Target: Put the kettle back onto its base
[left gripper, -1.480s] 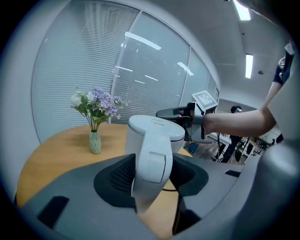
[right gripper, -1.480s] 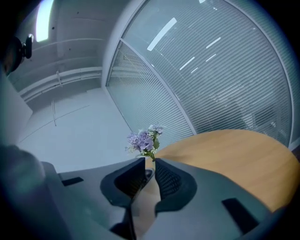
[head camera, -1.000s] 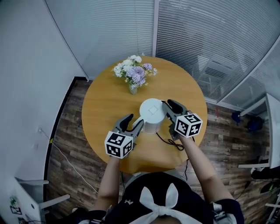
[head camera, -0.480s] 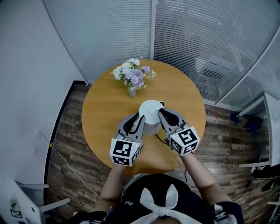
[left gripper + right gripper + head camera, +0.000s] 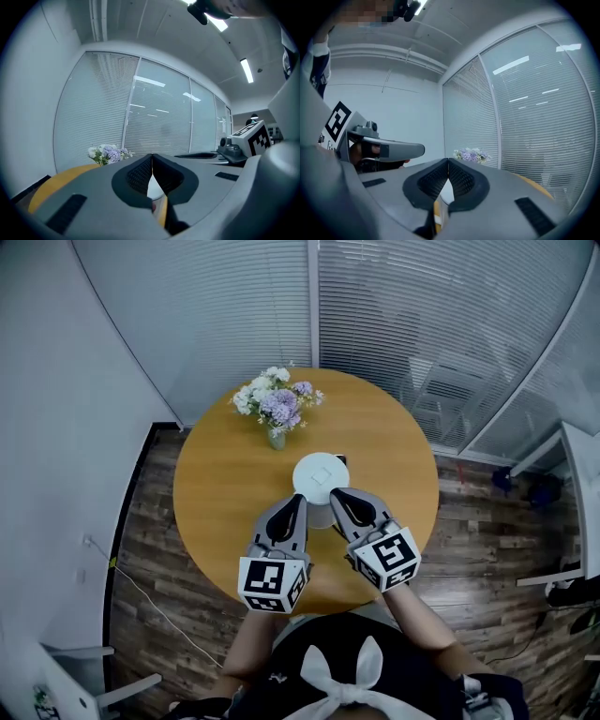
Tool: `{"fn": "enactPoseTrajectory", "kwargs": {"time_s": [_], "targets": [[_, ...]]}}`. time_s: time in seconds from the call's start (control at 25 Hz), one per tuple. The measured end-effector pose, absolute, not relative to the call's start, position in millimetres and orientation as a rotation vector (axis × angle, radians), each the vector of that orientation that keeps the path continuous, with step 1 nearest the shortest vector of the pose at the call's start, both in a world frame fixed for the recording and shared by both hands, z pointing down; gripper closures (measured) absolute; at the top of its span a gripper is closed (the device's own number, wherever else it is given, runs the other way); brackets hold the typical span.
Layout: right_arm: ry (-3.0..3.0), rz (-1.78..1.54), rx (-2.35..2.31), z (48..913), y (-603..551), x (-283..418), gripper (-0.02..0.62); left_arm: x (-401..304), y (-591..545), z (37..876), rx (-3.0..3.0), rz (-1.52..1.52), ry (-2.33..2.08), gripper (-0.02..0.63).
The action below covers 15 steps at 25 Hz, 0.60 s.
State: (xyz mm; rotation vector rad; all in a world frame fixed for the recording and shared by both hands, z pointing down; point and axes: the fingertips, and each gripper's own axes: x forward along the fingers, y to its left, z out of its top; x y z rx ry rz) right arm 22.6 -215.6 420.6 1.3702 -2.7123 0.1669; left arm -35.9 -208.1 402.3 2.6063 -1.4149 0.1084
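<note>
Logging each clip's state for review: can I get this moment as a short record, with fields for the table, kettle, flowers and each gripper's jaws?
table: round, wooden
kettle: white, upright near the table's middle; its base is not separately visible
flowers: bunch in a vase, on the table beyond the kettle
left gripper: jaws have just closed, together, nothing between them
right gripper: jaws together, nothing between them
position: both grippers in front of the kettle, pointing at it, side by side
</note>
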Motion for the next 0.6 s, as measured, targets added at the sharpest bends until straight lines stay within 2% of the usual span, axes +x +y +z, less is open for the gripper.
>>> {"fn": "enactPoseTrajectory", "kwargs": {"time_s": [0.6], "targets": [[-2.670, 0.187, 1.394, 425.7, -200.0, 14.4, 0.571, -19.6, -195.8, 422.6, 2.613, 0.250, -1.259, 0.578]]}}
